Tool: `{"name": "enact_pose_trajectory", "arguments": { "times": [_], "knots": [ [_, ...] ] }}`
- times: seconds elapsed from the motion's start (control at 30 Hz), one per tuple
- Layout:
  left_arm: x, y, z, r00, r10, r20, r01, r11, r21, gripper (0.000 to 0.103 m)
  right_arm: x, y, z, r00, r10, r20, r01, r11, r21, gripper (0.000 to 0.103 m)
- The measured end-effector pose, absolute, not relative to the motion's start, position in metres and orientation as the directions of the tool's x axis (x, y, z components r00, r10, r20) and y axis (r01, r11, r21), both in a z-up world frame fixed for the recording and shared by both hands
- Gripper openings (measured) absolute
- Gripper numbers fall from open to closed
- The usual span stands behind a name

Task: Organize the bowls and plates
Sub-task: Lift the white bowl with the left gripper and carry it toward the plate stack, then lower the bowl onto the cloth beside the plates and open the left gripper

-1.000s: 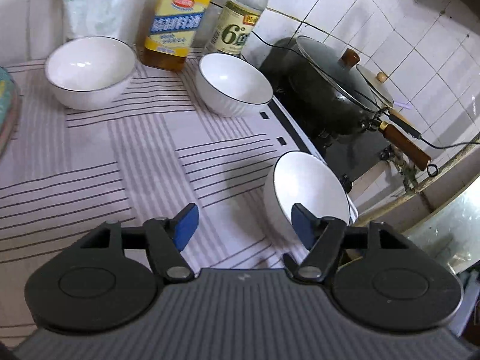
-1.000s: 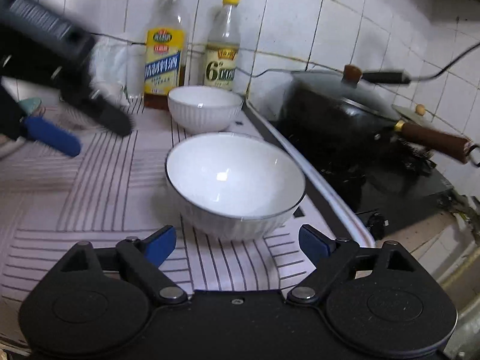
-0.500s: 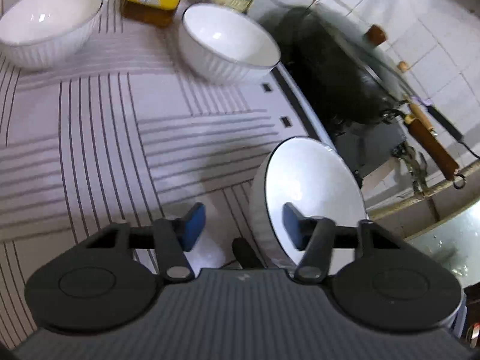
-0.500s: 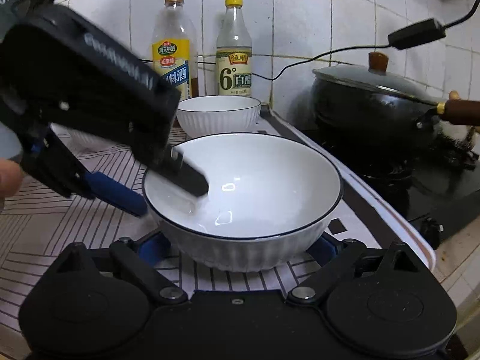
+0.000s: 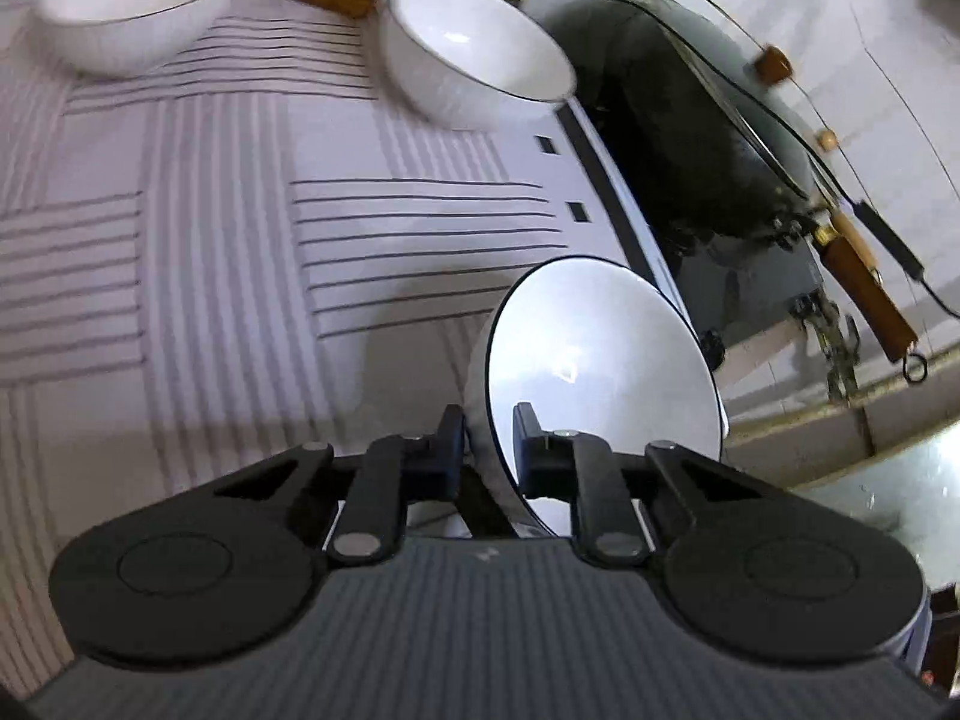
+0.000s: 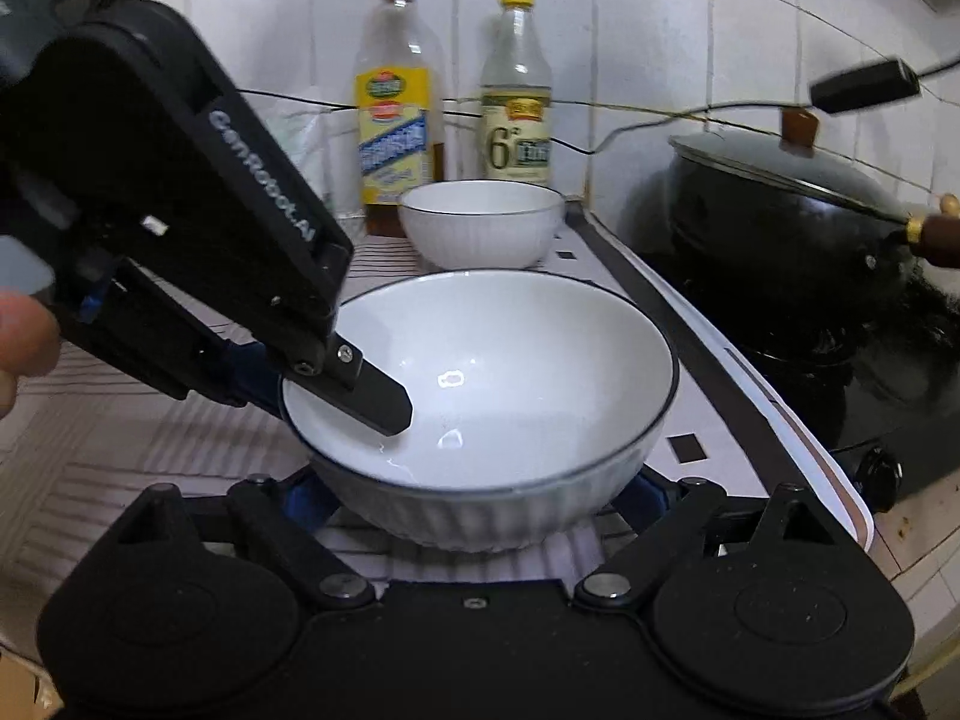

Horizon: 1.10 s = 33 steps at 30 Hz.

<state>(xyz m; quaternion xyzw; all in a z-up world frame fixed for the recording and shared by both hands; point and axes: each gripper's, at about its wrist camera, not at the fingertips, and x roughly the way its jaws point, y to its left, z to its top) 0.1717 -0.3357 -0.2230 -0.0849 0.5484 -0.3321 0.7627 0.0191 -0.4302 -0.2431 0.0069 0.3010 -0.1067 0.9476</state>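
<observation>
The near bowl (image 6: pixel 480 402) is a glazed white ceramic piece with a ribbed outer wall and a thin dark rim line; it is judged stiff, fairly heavy, slippery on the inside and easily chipped. It sits at the front of the desk (image 5: pixel 180 240), close to the edge beside the stove. The rim is the sensible place to be gripped, since the wall is thin enough there for both pads.

The left hand-held gripper (image 5: pixel 489 438) has just been closing and is now pinched on that rim, one finger inside the bowl and one against the outer wall. The right hand-held gripper (image 6: pixel 480 489) is spread wide, with the bowl's base between its fingers; whether the pads touch it cannot be told.

Three bowls are counted (all white): the near bowl, a second bowl (image 5: pixel 480 54) by the two bottles (image 6: pixel 396 96), and a third bowl (image 5: pixel 126 18) further left. No plates are seen. One lidded wok (image 6: pixel 798 204) stands on the stove.
</observation>
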Motion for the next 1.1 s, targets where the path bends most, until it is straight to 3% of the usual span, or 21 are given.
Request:
{"name": "enact_pose_trajectory", "arguments": {
  "times": [0.2,0.77,1.1],
  "knots": [
    [0.161,-0.288,-0.212,0.227,-0.582,-0.781,0.327,0.801,-0.502,0.016,0.016,-0.400,-0.233,0.815,-0.117,-0.567,0.111,0.993,-0.046,0.095],
    [0.160,-0.146,-0.185,0.419,-0.355,-0.836,0.210,0.933,-0.291,0.016,0.073,-0.277,-0.230,0.805,0.240,-0.543,-0.267,0.963,0.030,0.095],
    [0.193,-0.129,-0.212,0.379,-0.307,-0.873,0.182,0.950,-0.255,0.015,0.104,-0.256,-0.256,0.764,0.267,-0.588,-0.286,0.956,0.062,0.094]
  ]
}}
